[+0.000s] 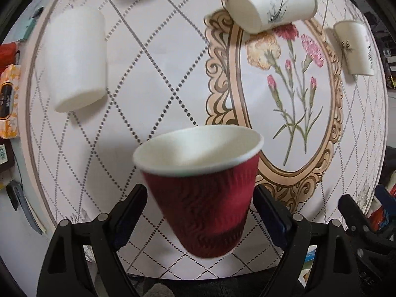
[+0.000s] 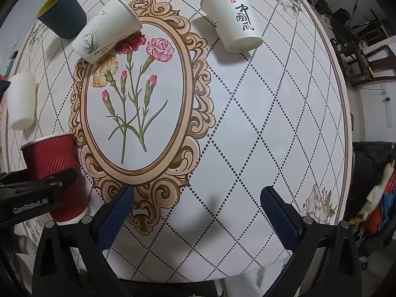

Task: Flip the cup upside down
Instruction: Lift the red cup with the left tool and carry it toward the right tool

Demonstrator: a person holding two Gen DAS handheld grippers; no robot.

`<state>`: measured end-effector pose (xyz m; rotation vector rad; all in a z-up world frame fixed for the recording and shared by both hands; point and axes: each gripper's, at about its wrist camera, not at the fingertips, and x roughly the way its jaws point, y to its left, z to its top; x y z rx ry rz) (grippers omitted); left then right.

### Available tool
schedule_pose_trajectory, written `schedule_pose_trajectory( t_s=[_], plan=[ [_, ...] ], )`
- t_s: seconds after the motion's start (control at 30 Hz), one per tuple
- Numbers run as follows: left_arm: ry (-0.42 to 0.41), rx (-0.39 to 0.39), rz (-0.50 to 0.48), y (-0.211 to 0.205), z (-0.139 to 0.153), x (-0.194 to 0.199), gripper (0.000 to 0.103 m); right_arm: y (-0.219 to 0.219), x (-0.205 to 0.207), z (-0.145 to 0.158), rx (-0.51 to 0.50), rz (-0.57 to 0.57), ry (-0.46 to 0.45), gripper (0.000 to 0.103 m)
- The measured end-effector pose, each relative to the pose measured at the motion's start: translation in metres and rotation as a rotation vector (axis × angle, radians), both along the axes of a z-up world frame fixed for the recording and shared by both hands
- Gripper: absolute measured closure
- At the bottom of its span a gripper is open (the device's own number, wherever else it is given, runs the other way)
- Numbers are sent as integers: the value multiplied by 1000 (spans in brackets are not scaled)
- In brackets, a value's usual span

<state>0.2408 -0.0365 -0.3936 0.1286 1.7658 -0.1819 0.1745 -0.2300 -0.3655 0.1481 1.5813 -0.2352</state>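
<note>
A red ribbed paper cup (image 1: 203, 198) stands mouth up, between the fingers of my left gripper (image 1: 200, 208). The pads sit close at its sides; whether they press it I cannot tell. In the right wrist view the same red cup (image 2: 53, 163) stands upright on the table at the left, with the left gripper's black finger (image 2: 42, 185) across it. My right gripper (image 2: 196, 209) is open and empty above the near part of the table.
A plain white cup (image 1: 76, 59) stands upside down at the left. A grass-print cup (image 2: 106, 32) lies tilted by a dark green cup (image 2: 61, 12). A cup with black characters (image 2: 232, 19) stands mouth up at the back. The round patterned table (image 2: 272, 123) ends close at the right.
</note>
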Motion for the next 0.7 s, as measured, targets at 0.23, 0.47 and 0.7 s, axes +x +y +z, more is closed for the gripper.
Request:
schedule_pose_trajectory(
  t_s=[0.23, 0.47, 0.7],
  plan=[
    [-104, -28, 51, 12, 60, -1, 16, 6, -4, 15, 34, 15, -28, 0],
    [-232, 16, 136, 32, 118, -38, 16, 32, -16, 44, 126, 87, -83, 0],
    [-293, 20, 243, 67, 153, -72, 16, 63, -28, 81, 189, 181, -142, 0]
  ],
)
